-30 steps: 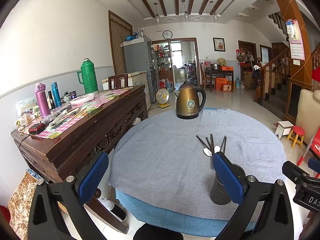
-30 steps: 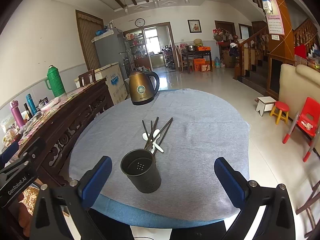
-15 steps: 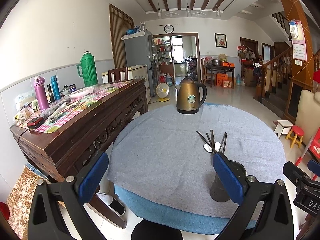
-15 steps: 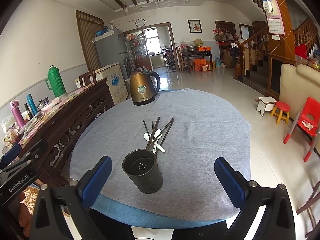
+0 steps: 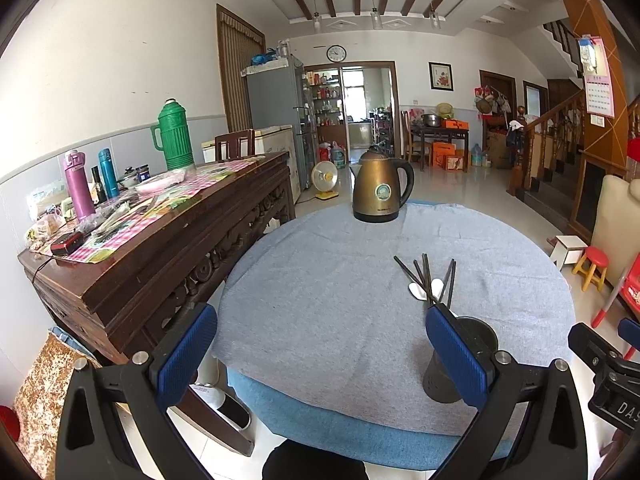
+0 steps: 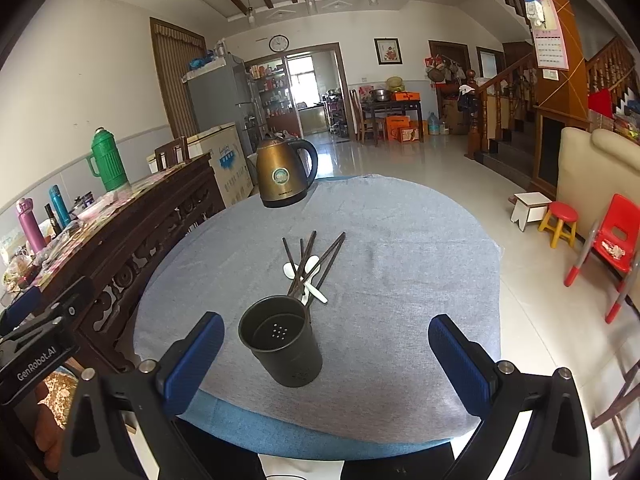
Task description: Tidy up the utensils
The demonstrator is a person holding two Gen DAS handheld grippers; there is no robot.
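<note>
A dark empty utensil holder cup point(image 6: 282, 344) stands near the front edge of the round grey-clothed table point(image 6: 420, 248). Just behind it lie several dark chopsticks point(image 6: 316, 260) and two white spoons point(image 6: 308, 274), loosely piled. In the left wrist view the cup point(image 5: 476, 356) is partly hidden behind my right finger, with the chopsticks point(image 5: 426, 276) beyond it. My left gripper point(image 5: 320, 352) is open and empty over the table's front left. My right gripper point(image 6: 326, 354) is open and empty, with the cup between its fingers' lines but farther off.
A bronze electric kettle point(image 6: 284, 174) stands at the table's far side. A dark wooden sideboard point(image 5: 160, 248) with flasks and clutter runs along the left. Small stools point(image 6: 558, 220) and a red chair point(image 6: 614, 240) stand on the floor at right.
Both grippers have shifted slightly; the views have tilted and moved a little closer to the table. Nothing on the table has moved.
</note>
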